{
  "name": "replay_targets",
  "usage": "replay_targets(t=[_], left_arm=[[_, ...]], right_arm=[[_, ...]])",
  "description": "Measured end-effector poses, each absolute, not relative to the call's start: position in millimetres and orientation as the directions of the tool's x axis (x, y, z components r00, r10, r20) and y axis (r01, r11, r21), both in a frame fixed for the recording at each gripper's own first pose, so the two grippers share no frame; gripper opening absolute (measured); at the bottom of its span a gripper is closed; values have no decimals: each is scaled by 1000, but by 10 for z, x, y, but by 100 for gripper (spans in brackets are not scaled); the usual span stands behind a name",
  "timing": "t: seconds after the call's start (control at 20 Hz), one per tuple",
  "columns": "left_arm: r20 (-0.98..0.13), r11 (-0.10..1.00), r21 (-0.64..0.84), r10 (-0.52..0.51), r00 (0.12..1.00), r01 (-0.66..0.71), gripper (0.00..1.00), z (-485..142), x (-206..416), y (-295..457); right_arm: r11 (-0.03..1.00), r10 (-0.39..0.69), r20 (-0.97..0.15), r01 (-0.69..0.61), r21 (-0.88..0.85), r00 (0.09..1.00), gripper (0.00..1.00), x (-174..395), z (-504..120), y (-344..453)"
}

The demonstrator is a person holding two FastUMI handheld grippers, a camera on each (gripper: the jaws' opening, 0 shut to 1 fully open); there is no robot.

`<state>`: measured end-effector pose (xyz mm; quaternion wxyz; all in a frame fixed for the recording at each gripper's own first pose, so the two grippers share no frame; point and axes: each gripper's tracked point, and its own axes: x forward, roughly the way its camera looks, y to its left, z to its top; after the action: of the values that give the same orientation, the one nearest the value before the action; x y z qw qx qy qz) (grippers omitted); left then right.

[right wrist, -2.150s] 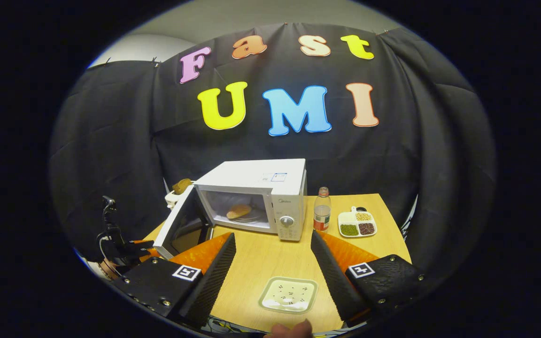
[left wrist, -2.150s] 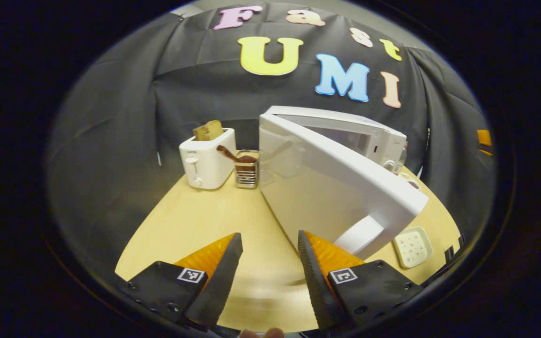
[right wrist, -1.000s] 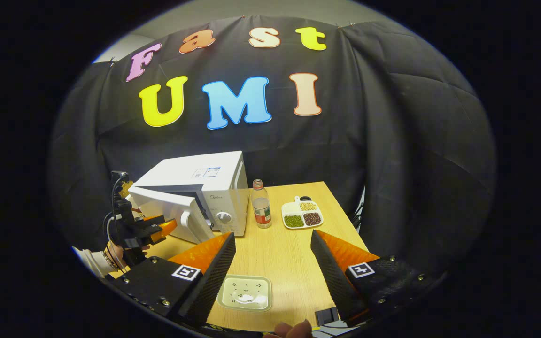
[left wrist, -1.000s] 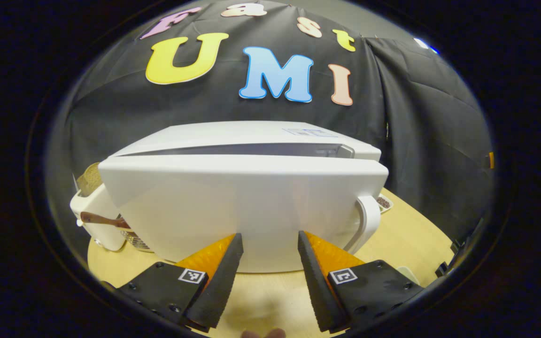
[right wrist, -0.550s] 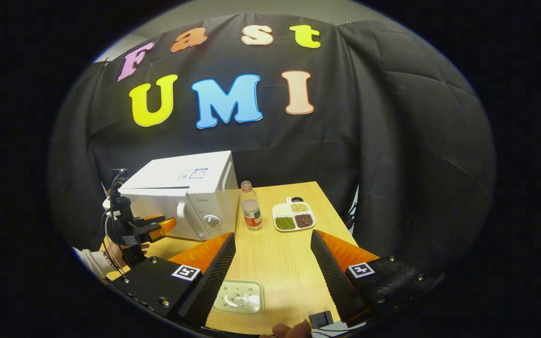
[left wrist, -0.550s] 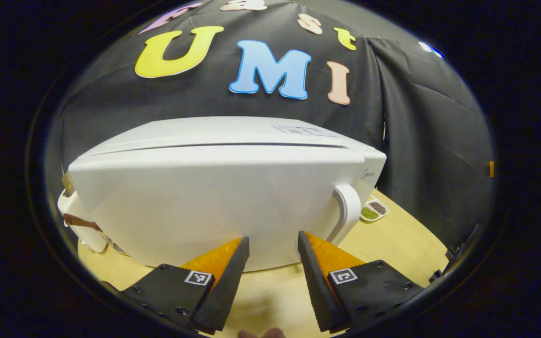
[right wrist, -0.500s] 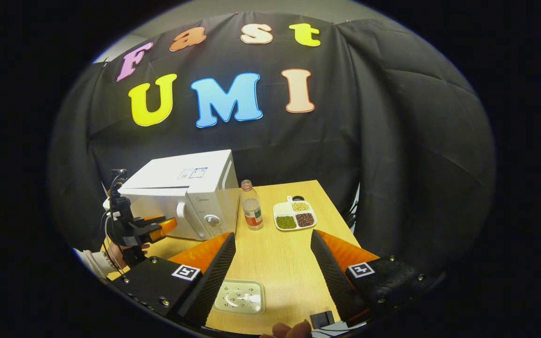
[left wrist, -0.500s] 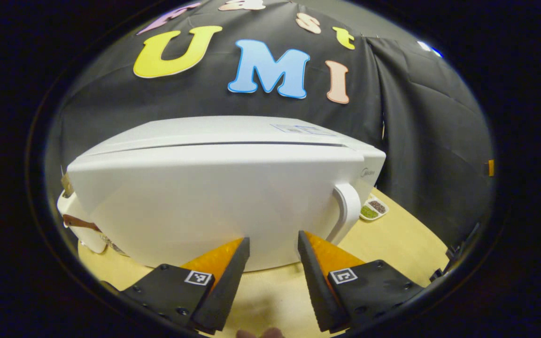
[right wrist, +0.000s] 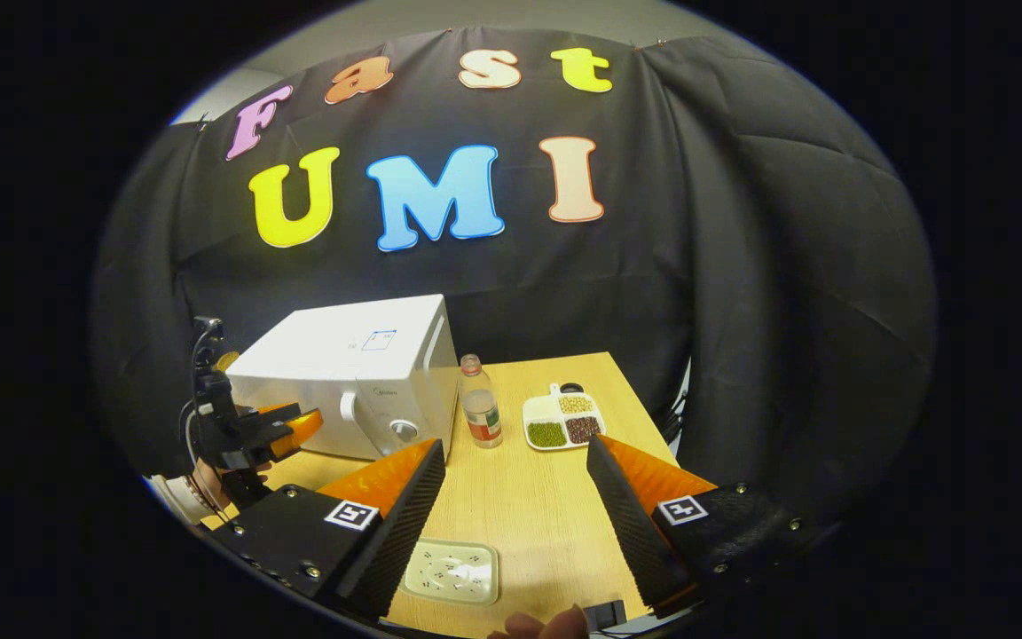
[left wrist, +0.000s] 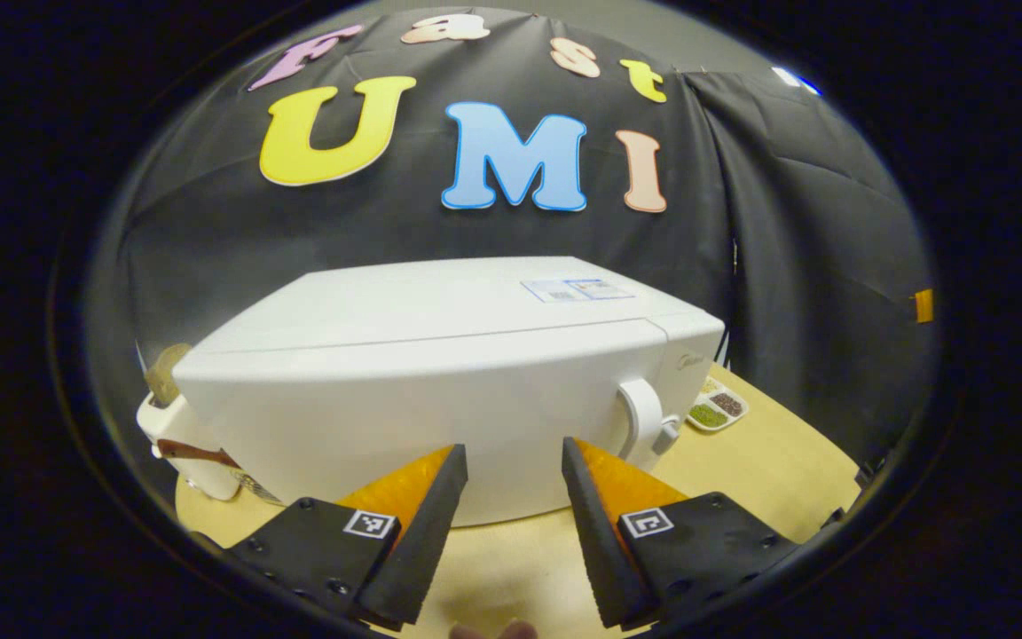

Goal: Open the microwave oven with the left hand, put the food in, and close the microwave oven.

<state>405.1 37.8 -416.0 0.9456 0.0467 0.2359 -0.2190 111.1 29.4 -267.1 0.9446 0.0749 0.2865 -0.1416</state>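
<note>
White microwave (left wrist: pixel 440 373) door shut, left claw (left wrist: pixel 511 479) open just before it, right claw (right wrist: pixel 515 484) open, idle.

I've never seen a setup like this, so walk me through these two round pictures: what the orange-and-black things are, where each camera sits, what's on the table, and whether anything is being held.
No robot here: a person holds a two-finger tool in each hand, and a fisheye camera rides on each. The left gripper view looks past the left tool at a white microwave with its door shut and its handle at the right. The right gripper view looks past the right tool from farther back and shows the wooden table, a bottle, a divided dish of beans, a small tray, and the left tool in the person's hand. A toaster stands beside the microwave. Both tools are open and hold nothing.
</note>
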Motion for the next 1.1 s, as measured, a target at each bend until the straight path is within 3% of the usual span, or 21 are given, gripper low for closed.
replay_targets(t=[0.3, 0.6, 0.7, 0.75, 0.85, 1.0, 1.05, 1.1], left_arm=[[-357, 944, -81, -328, 874, 321, 75, -2931, 3403, 624], [-126, 979, -56, -203, 971, 197, 73, -1156, 2323, 712], [-109, 983, -33, -185, 977, 182, 74, -830, 1864, 567], [-96, 982, -44, -190, 977, 186, 79, -665, 1635, 462], [-91, 981, -79, -182, 979, 175, 74, -434, 1216, 337], [-75, 981, -121, -162, 984, 152, 74, -143, 793, 334], [-62, 981, -126, -159, 985, 150, 79, -46, 704, 362], [-50, 982, -127, -150, 987, 143, 76, 34, 611, 440]], right_arm=[[968, -236, -433, 249, -28, 870, 98, 1048, -2076, -23], [987, -150, -275, 158, 4, 950, 98, 719, -1240, -255], [990, -112, -237, 130, 62, 965, 98, 578, -992, -270], [990, -101, -225, 121, 77, 969, 98, 528, -894, -285], [992, -88, -210, 104, 69, 974, 98, 422, -790, -277], [993, -98, -156, 107, 50, 983, 98, 303, -465, -165], [994, -92, -137, 99, 48, 986, 98, 270, -355, -48], [996, -76, -125, 83, 44, 989, 98, 238, -286, 106]])
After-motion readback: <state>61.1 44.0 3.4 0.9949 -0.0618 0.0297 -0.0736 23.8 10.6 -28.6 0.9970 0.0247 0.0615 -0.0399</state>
